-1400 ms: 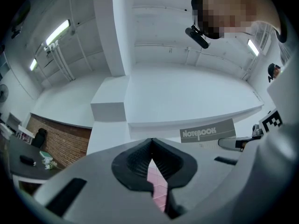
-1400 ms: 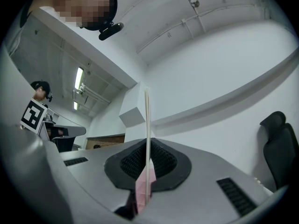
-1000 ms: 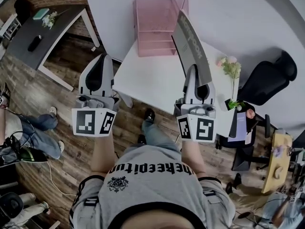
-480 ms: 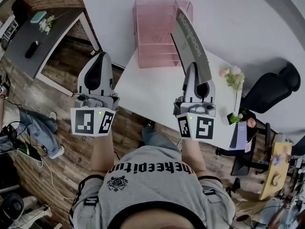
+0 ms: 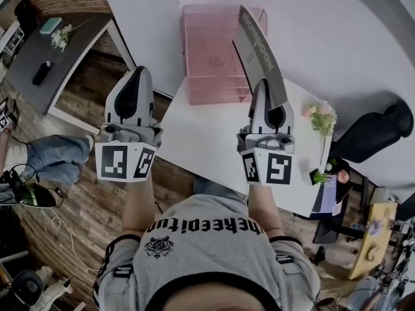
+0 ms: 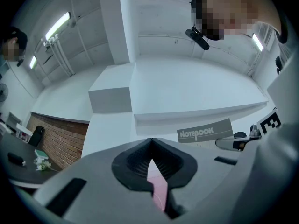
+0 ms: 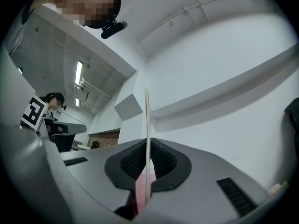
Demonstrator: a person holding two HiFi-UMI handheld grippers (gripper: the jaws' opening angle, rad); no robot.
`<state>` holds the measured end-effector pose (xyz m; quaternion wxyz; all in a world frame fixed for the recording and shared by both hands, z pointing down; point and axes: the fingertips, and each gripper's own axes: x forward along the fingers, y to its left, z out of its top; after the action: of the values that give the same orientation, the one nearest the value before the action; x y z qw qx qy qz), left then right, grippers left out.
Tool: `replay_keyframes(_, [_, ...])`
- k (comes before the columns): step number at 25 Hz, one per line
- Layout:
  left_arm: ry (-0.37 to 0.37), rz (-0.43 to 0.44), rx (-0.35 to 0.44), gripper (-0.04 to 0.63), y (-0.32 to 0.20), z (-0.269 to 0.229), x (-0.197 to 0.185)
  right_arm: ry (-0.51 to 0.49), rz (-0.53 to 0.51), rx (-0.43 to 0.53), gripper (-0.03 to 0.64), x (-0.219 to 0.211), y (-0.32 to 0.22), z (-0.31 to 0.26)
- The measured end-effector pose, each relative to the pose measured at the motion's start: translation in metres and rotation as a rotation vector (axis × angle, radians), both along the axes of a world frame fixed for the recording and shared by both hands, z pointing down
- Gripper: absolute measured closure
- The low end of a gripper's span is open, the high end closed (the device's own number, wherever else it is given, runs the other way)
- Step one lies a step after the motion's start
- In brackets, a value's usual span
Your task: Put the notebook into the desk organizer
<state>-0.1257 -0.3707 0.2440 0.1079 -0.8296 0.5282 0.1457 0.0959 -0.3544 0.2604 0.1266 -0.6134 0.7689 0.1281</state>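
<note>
**One notebook clamped upright in the right gripper, short of the pink organizer**

Head view: two grippers are seen, each carrying one cube with black-and-white square markers. The left gripper [image 5: 136,73] is clenched with nothing in it. The right gripper [image 5: 264,86] is clamped on one notebook [image 5: 258,50], a thin flat rectangle with a grey cover and pale lettering; it stands on edge out of the jaws and leans a little toward the left gripper. One desk organizer [image 5: 211,57], made of pink wire mesh in stacked tray levels, stands ahead of the two grippers and between them, on one smooth white table [image 5: 207,131]. The notebook's far end overlaps the organizer's side nearest the right gripper, and whether the two touch cannot be told. One bunch of pale flowers [image 5: 321,115] stands just outside the right gripper. A floor [image 5: 84,193] of wood planks is seen under the left gripper.

Left gripper view: two dark ribbed pads are seen meeting at their tips, with nothing gripped; a strip of pink shows through the slot below them. The notebook is seen off to the right, cover facing, with the word NOTEBOOK legible.

Right gripper view: two ribbed pads are pressed against the notebook, seen edge-on as one thin pale line rising from between them.
</note>
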Motion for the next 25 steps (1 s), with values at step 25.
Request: replay_keyframes(25, [-0.003,-0.036,-0.070,0.592,-0.076,0.022,-0.005,0.779,0.058,-0.058,0.607,-0.035,-0.137,0.037])
